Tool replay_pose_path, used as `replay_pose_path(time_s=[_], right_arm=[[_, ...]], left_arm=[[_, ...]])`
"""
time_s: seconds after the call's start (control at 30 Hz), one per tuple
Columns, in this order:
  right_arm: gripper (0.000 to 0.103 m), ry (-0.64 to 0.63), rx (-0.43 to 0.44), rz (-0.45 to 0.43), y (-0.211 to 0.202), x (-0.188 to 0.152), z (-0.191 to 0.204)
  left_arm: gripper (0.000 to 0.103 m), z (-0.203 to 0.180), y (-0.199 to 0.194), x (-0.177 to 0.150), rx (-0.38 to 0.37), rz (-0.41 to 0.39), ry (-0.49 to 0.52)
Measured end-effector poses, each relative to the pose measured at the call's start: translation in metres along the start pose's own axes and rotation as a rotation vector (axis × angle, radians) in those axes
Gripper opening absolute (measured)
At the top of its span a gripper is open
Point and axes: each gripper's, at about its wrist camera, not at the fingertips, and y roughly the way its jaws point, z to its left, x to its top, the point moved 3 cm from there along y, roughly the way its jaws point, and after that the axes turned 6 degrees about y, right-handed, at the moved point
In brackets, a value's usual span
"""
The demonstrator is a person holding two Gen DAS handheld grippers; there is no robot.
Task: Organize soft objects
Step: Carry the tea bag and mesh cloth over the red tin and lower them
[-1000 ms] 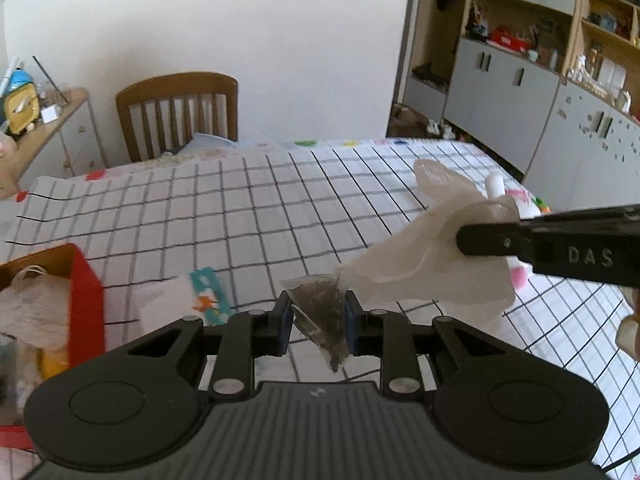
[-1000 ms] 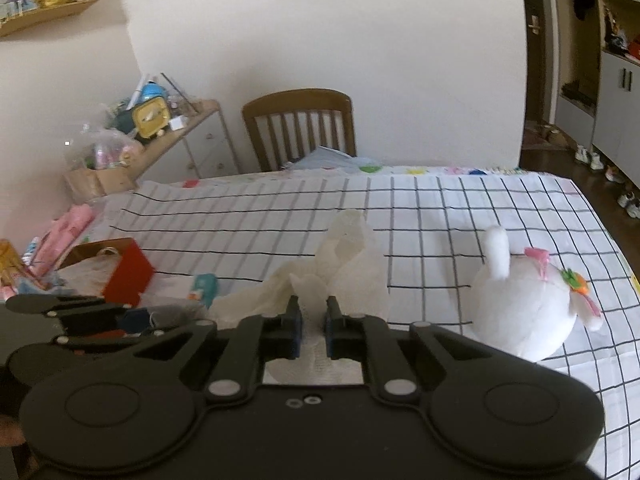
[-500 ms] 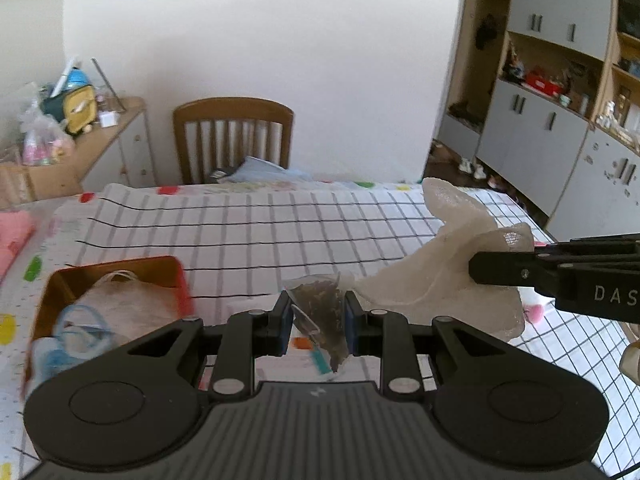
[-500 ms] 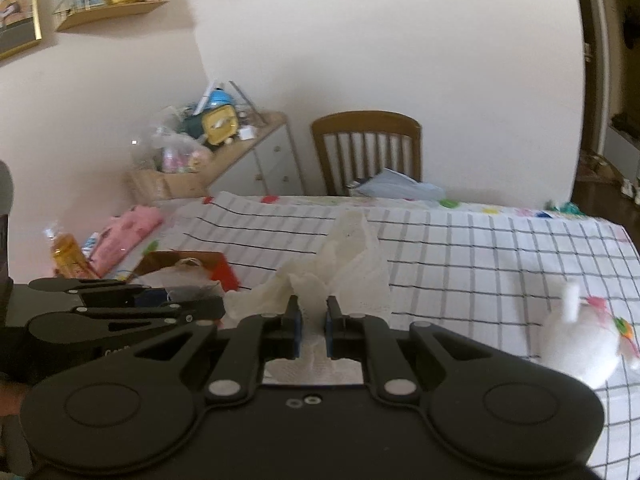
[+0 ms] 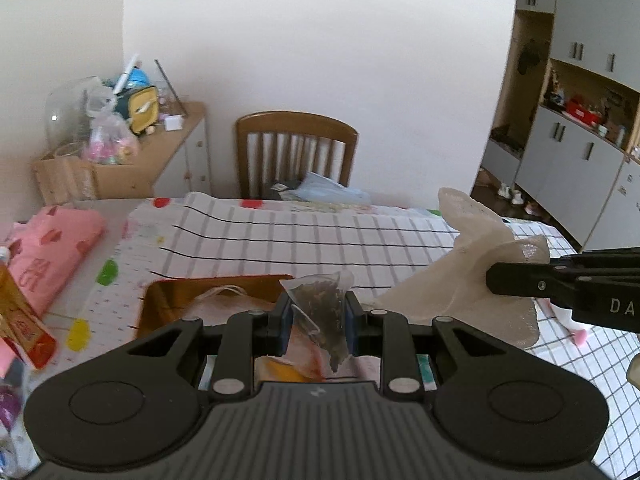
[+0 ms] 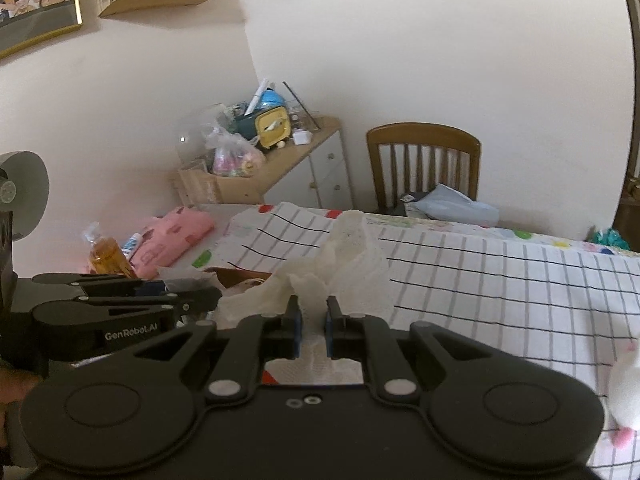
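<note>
— Checked tablecloth [image 5: 328, 236] over the whole table, a wooden chair [image 5: 296, 152] pushed in at the far side, a cluttered sideboard [image 6: 280, 160] against the wall. What's each gripper got?

— Left gripper [image 5: 316, 322] is pinched onto a clear tea bag [image 5: 320, 312] full of dark leaves, held up in the air just above an orange box [image 5: 168, 304] that already has white stuff lying in it.

— And the right gripper [image 6: 312, 326]?

— Clamped on a crumpled white cloth [image 6: 348, 268], bunched upward between the blue pads, also off the table. It hangs just beside the tea bag, to its right.

— Anything else soft around?

— A white plush toy [image 6: 624, 392] on the table at the right edge, and a folded pink fabric [image 5: 52, 252] off to the left, well apart from both grippers.
</note>
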Motion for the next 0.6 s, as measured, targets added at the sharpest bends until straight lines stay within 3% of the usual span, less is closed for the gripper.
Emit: replay_pose_path(time_s=[0.3,0.6], right_arm=[[0.011,-0.039,-0.001,0.002,0.038,0.015,0.042],[0.011,0.040,0.075,-0.006,0.077,0.032,0.065]], left_arm=[[0.025,0.061,0.001,0.010,0.038,-0.011,-0.029],[0.025,0.109,0.012,0.010,0.052,-0.003,-0.045]])
